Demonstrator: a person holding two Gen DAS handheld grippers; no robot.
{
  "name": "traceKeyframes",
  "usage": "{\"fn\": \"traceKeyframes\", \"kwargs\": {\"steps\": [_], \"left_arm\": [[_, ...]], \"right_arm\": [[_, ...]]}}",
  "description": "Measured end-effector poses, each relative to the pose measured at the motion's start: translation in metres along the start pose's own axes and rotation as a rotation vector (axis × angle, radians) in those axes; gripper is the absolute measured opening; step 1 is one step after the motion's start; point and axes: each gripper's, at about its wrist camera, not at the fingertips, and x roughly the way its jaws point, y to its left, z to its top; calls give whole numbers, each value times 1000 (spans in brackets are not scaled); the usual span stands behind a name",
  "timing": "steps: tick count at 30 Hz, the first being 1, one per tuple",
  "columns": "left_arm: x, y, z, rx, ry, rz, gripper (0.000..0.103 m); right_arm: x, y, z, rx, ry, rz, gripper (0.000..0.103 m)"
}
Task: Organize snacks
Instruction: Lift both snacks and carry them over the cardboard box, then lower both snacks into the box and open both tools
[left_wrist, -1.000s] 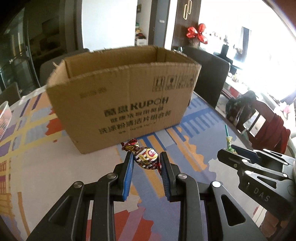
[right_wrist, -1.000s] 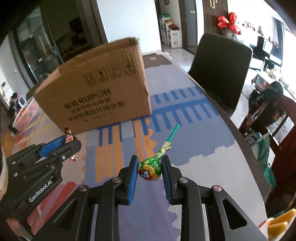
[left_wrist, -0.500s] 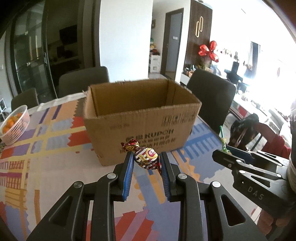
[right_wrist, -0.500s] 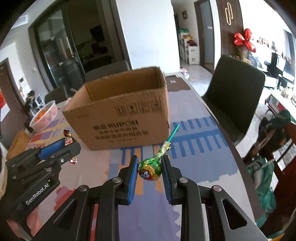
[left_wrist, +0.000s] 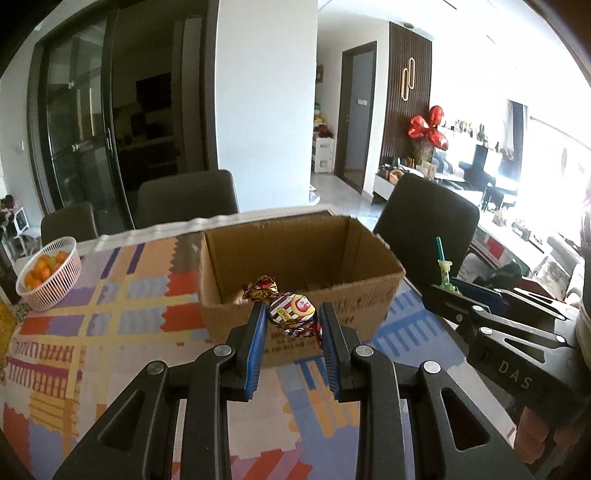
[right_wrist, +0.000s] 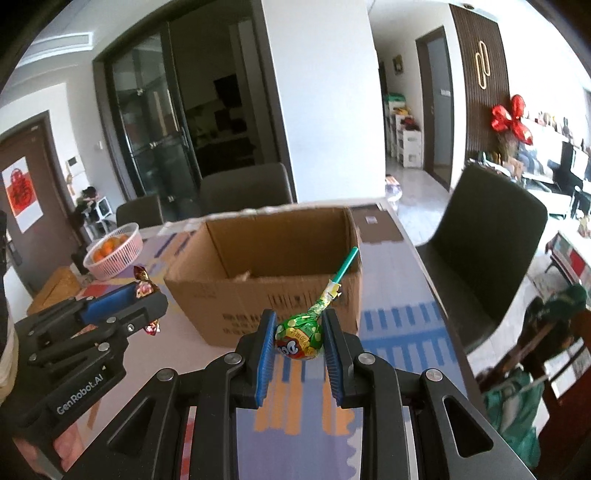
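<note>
Gripping a red-and-gold foil-wrapped candy (left_wrist: 291, 314) in my left gripper (left_wrist: 291, 325) and a green-wrapped lollipop (right_wrist: 300, 334) in my right gripper (right_wrist: 300, 341), both before the open brown cardboard box (left_wrist: 299, 258).

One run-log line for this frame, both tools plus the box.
left tool: shut on wrapped candy | right tool: shut on green lollipop | cardboard box: open, ahead of both | phase: carrying to box

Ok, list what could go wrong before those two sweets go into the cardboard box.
1. The left gripper pinches the wrapped candy only at its pad tips; it might slip out short of the cardboard box.
2. The lollipop stick angles toward the box's near wall and could snag the rim.
3. The right gripper sits close beside the left; they could bump over the opening.
</note>
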Motion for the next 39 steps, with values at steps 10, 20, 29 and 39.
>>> {"fn": "traceKeyframes", "kwargs": {"steps": [10, 20, 29, 39], "left_arm": [[17, 12, 25, 2, -9, 40, 29], [41, 27, 51, 15, -16, 78, 29], [82, 39, 60, -1, 50, 73, 29], [133, 49, 50, -23, 161, 60, 30]], "right_arm": [[8, 8, 42, -44, -43, 12, 26], [39, 14, 68, -86, -21, 18, 26], [79, 11, 81, -128, 44, 20, 26], [125, 4, 82, -143, 148, 32, 27]]}}
